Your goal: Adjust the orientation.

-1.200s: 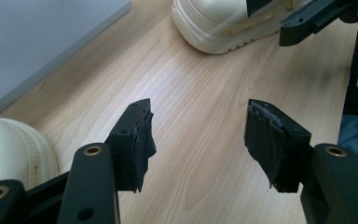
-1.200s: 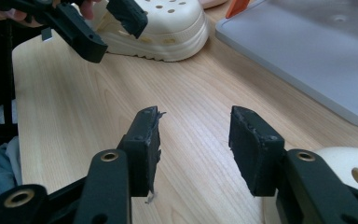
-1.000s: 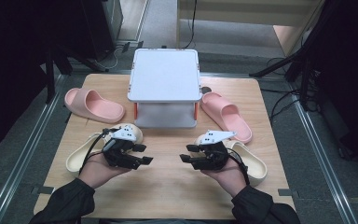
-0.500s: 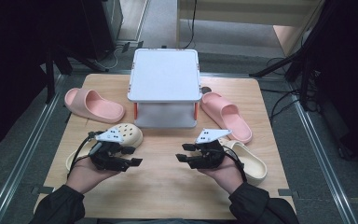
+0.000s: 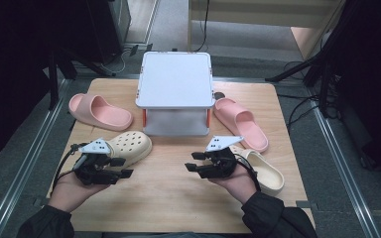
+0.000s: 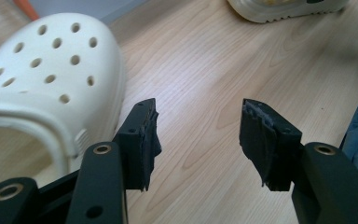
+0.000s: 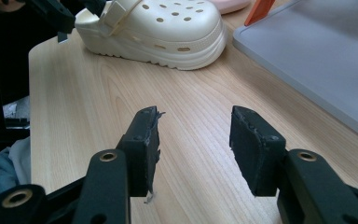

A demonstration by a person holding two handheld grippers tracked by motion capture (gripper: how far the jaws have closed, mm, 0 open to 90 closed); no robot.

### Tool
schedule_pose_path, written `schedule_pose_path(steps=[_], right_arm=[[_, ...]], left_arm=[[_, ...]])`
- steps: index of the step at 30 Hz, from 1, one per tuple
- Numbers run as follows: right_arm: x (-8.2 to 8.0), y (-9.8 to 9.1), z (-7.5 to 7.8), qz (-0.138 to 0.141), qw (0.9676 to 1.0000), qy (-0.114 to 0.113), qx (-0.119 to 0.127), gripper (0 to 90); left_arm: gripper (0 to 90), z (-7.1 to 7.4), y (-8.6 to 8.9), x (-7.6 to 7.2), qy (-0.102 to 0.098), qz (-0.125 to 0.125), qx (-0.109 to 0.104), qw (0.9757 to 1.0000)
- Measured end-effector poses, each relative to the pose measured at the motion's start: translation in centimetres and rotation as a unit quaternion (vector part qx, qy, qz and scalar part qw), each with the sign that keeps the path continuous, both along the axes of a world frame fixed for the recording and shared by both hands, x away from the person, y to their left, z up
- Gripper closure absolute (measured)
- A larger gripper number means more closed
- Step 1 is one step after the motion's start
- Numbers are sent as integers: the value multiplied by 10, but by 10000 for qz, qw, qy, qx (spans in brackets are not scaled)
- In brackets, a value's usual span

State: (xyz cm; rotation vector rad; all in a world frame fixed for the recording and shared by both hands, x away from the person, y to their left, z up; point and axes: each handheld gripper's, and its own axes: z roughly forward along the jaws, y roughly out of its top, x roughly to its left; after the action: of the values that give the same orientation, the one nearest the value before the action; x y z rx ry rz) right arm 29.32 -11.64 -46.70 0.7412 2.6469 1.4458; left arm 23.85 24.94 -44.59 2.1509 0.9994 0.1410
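Observation:
Two cream clogs lie on the wooden table (image 5: 168, 198). The left clog (image 5: 130, 145) sits just beyond my left gripper (image 5: 122, 167); in the left gripper view that clog (image 6: 42, 79) is left of the jaws. My left gripper (image 6: 198, 140) is open over bare wood, and its jaws have just been closing slightly with nothing between them. My right gripper (image 5: 191, 161) is open too, pointing left, with the right clog (image 5: 265, 171) behind the hand. In the right gripper view the left clog (image 7: 154, 28) lies ahead of the open right gripper (image 7: 193, 144).
A white lidded box (image 5: 174, 87) with orange latches stands at the back middle of the table. One pink slide (image 5: 99, 111) lies to its left and another (image 5: 240, 124) to its right. The box lid (image 7: 317, 51) is close on the right in the right gripper view.
My left hand has drawn back to the left and a little toward the near edge, uncovering more of the left cream clog. The right hand has stayed put.

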Motion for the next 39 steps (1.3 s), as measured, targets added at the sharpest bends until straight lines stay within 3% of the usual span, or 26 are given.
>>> schedule_pose_path(steps=[7, 11, 16, 22, 24, 27, 33, 36, 39], right_arm=[[1, 2, -1, 24, 10000, -2, -31, 530], [1, 2, -1, 25, 10000, -6, -41, 530], [1, 2, -2, 40, 10000, -17, -66, 530], [1, 4, -3, 49, 9999, -12, -100, 530], [1, 4, -3, 59, 9999, -22, -113, 530], [1, 4, -3, 57, 9999, -20, -116, 530], [0, 2, -4, 13, 9999, -2, -117, 530], [0, 1, -4, 20, 9999, -18, -101, 530], [-1, 0, -3, -10, 9999, -15, -104, 530]], left_arm=[[463, 3, 22, -3, -135, 334, 190, 9992], [457, 1, 29, -1, -188, 401, 222, 9988], [466, -23, 41, 15, 8, 639, 313, 9975], [526, -40, 37, 29, 89, 566, 407, 9975], [619, -44, 33, 34, 104, 514, 434, 9977], [737, -43, 32, 34, 31, 482, 378, 9981], [768, -35, 30, 36, -34, 560, 477, 9973], [772, -26, 30, 35, 1, 581, 171, 9982], [773, -22, 23, 33, 3, 501, 213, 9985]])
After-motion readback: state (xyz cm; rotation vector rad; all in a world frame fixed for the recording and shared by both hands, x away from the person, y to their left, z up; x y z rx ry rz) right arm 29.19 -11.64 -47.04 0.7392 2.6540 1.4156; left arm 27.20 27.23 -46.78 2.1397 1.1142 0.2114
